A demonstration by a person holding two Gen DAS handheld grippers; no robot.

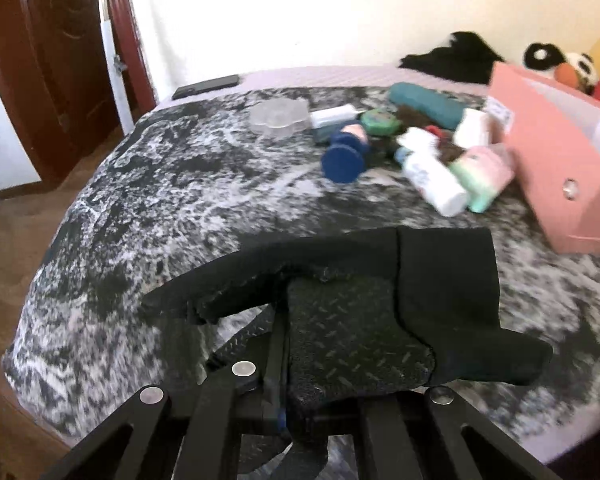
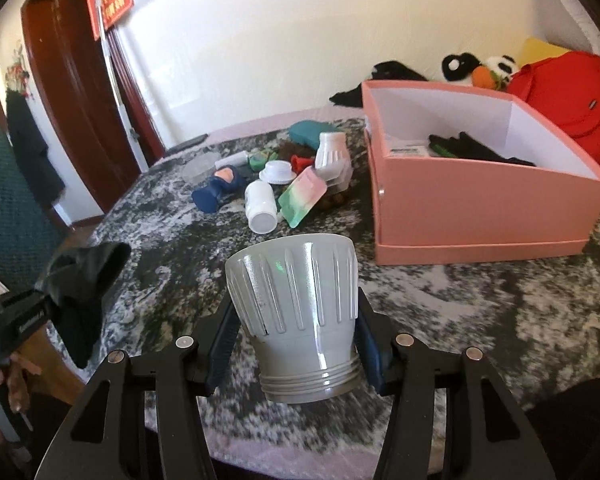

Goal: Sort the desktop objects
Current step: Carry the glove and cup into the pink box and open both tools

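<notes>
My left gripper [image 1: 284, 312] is shut on a black sock [image 1: 440, 280] that drapes over its fingers above the mottled grey cloth; the same sock [image 2: 84, 284] shows at the left edge of the right wrist view. My right gripper [image 2: 296, 340] is shut on a grey ribbed plastic cup-shaped part [image 2: 296, 312], tilted with its threaded end toward the camera. A pink box [image 2: 480, 208] stands at the right, holding dark items. A pile lies beside it: a white bottle [image 2: 260, 206], a green-pink pouch [image 2: 302, 196], a blue dumbbell-like object [image 2: 216, 192], a teal case [image 1: 428, 104].
A grey mottled cloth [image 1: 180, 200] covers the round table. A clear plastic dish [image 1: 278, 118] and a dark phone [image 1: 206, 86] lie near the far edge. Plush toys [image 2: 480, 68] and a red bag [image 2: 568, 92] sit behind the box. A wooden door [image 2: 72, 100] stands at left.
</notes>
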